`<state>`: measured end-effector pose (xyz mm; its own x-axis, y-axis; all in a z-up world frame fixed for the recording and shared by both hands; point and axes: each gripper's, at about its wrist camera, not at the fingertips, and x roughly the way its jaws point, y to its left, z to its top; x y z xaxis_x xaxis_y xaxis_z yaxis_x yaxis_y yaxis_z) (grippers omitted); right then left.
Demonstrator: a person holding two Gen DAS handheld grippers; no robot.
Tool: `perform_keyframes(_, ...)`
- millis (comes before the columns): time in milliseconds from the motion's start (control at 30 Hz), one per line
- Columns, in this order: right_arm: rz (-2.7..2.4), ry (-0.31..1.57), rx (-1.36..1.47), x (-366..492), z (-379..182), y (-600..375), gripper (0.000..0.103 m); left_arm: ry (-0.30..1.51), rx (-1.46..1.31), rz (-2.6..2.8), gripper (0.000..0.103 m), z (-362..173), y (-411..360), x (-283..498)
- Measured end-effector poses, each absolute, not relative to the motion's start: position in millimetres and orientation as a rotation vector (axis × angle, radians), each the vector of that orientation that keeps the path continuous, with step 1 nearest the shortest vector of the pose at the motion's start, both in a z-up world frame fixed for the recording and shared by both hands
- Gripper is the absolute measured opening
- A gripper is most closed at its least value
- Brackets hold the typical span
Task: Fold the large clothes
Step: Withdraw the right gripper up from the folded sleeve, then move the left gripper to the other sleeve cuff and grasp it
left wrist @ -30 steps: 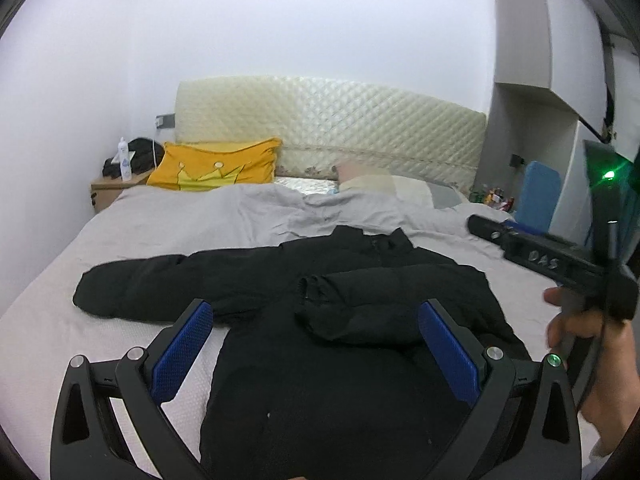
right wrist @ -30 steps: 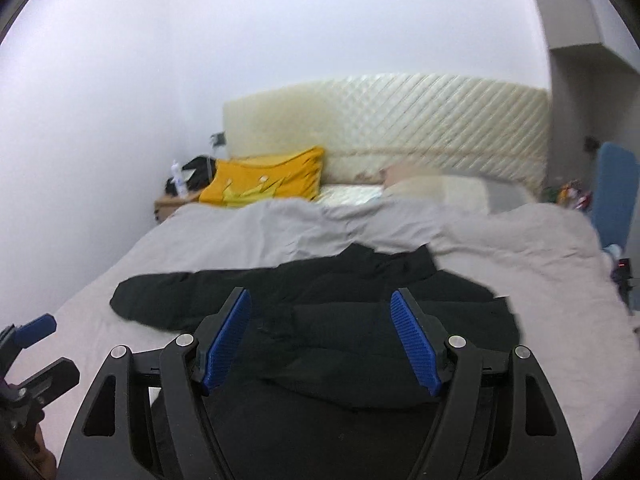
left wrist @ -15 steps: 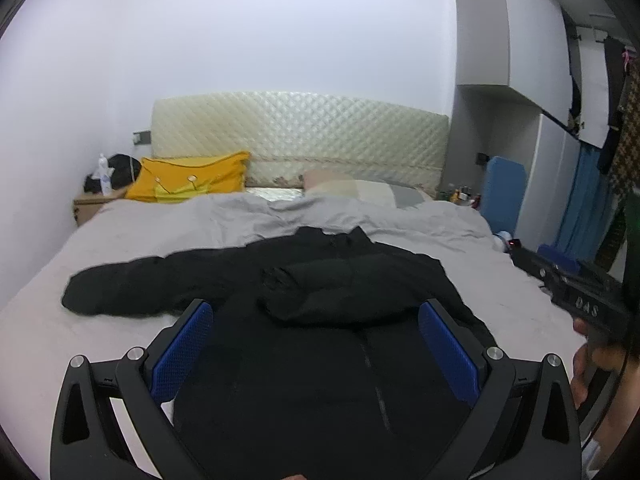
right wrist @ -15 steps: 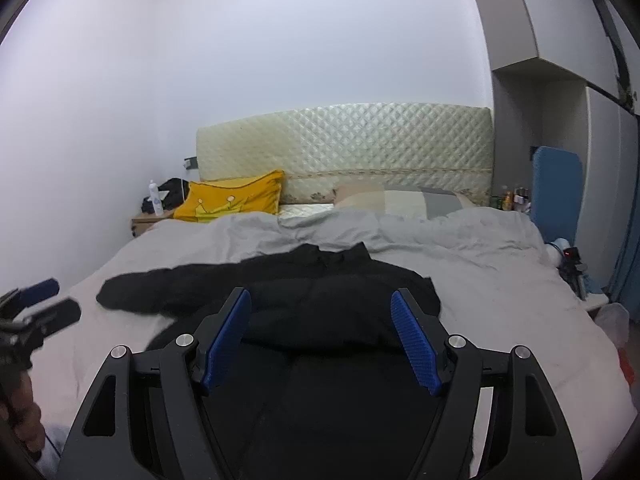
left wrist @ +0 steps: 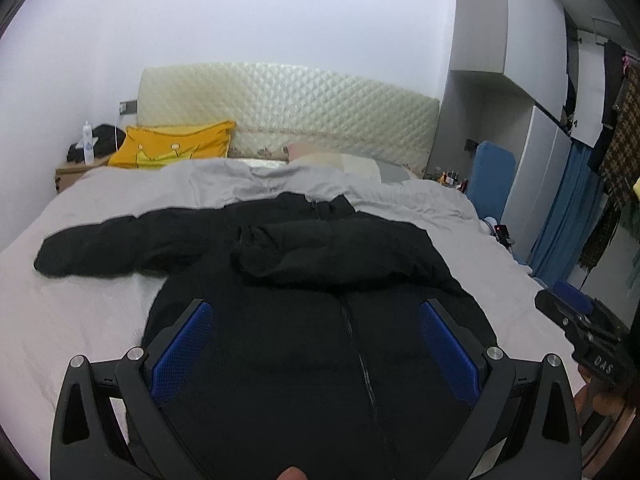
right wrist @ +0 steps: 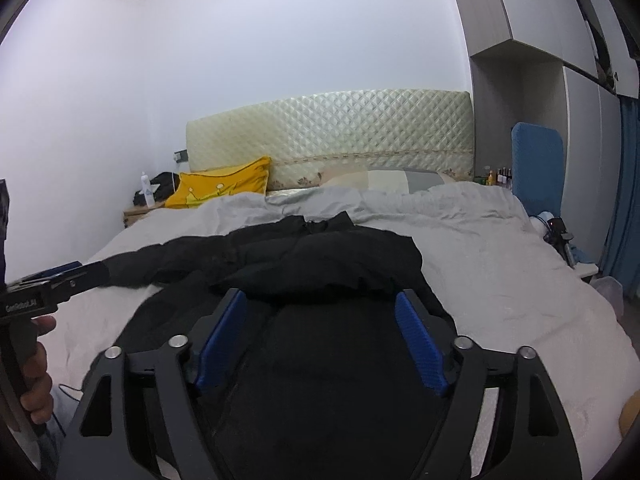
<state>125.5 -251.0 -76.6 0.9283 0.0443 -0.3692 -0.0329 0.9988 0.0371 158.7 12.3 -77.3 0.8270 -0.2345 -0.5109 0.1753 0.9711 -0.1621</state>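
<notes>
Nearest the left wrist camera, the left gripper [left wrist: 316, 344] stood wide, its blue pads [left wrist: 182, 350] spread apart over the lower front of the black jacket [left wrist: 304, 280] with nothing pinched between them. The right gripper [right wrist: 320, 338] was likewise spread wide and empty above the same dark cloth, its jaws having just been opening further, its blue pads [right wrist: 420, 344] clear of the fabric. In the left view the other tool showed at the right edge with the letters "DAS" on its body (only part of a word, it seemed), and in the right view the left tool's handle at the left edge carried a white label that looked like "GenRobot.AI", gripped by a hand [right wrist: 38, 368]. The jacket lay face up on the grey bed [left wrist: 72, 320], zip running down its middle, one sleeve [left wrist: 280, 248] folded across the chest and the other sleeve [left wrist: 112, 244] stretched out flat toward the left side of the mattress. Beyond the collar the grey cover was rumpled, and behind it lay a yellow pillow [left wrist: 176, 148] with a crown drawn on it and a pale pillow [right wrist: 384, 180] beside it. A cream quilted headboard [left wrist: 288, 108] stood against the white wall. A small bedside table [left wrist: 70, 172] at far left held a white bottle [left wrist: 87, 142], its label too small to read. A blue padded board [right wrist: 536, 160] leaned by the wardrobe at far right.
</notes>
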Motion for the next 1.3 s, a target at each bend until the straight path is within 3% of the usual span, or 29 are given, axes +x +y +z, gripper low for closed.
perform_keyframes(400, -0.013, 0.382, 0.041, 123, -102, -256, 0.086, 0.595, -0.101, -0.224, 0.103, -97, 12, 177)
perform_keyframes(467, -0.025, 0.371, 0.037, 119, -103, -258, 0.098, 0.600, -0.102, -0.227, 0.103, -97, 13, 181)
perform_keyframes(533, -0.040, 0.352, 0.032, 116, -101, -258, 0.103, 0.609, -0.101, -0.226, 0.103, -97, 16, 185)
perform_keyframes(933, -0.057, 0.340, 0.027, 117, -101, -261, 0.103, 0.645, -0.067, -0.149, 0.103, -58, 94, 230)
perform_keyframes(1300, -0.048, 0.330, 0.046, 121, -105, -262, 0.103, 0.593, -0.153, 0.003, 0.103, -28, 251, 278)
